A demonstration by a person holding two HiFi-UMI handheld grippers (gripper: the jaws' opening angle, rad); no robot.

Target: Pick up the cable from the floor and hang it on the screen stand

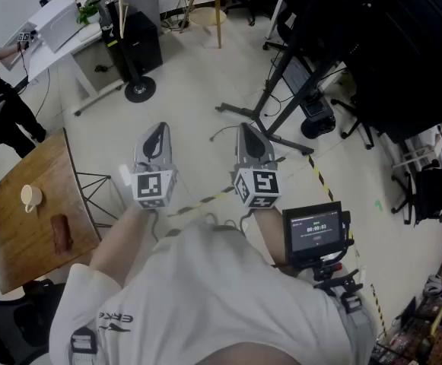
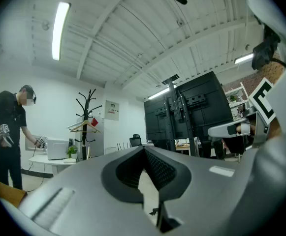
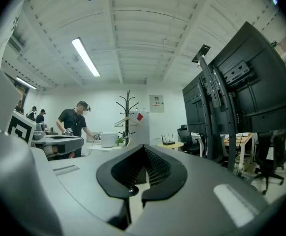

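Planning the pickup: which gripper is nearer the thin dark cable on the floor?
Right. The right gripper sits just beside the thin dark cable; the left gripper is farther, on its other side.

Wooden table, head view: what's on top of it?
A pale cup and a brown oblong block sit apart on the wooden table. Its left corner runs out of the picture, so that part cannot be checked.

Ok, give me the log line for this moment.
left tongs: shut, empty | right tongs: shut, empty | cable: on floor, untouched | screen stand: ahead-right
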